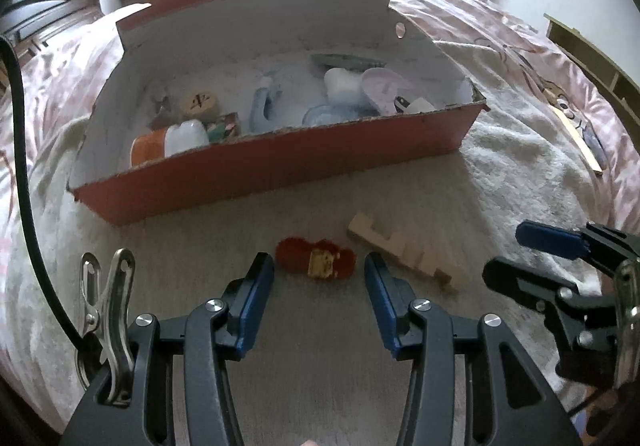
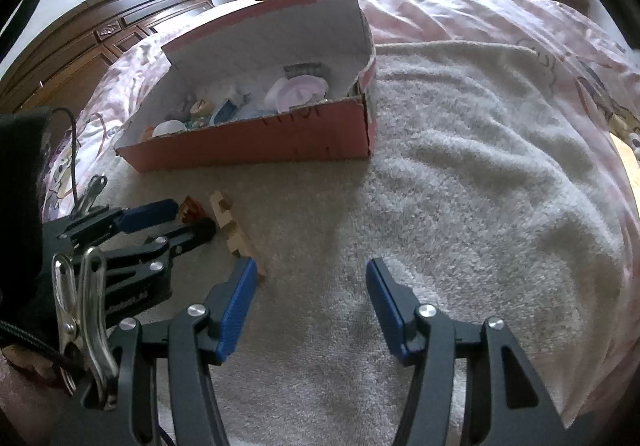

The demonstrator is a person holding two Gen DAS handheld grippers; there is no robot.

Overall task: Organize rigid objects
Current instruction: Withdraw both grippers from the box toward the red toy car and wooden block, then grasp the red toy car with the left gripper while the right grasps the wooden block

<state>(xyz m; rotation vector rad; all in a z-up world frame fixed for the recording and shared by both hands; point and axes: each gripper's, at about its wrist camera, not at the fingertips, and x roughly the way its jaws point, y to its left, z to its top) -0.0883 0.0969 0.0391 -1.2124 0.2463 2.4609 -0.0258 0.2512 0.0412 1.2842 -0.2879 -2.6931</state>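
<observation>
Left gripper (image 1: 319,266) (jaws apart) frames red toy (image 1: 316,263).

Red toy (image 1: 316,261): laid flat on towel, near the box.
Notched wooden block (image 1: 400,255): laid flat just right of it.
Red box (image 1: 280,162): open, filled with items.

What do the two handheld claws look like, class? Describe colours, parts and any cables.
Both the left claw and the right claw have black linkage arms with silver pivot bolts and blue ribbed pads. A silver metal spring clip sits on each claw's left side, and a black cable runs past the left claw.
</observation>
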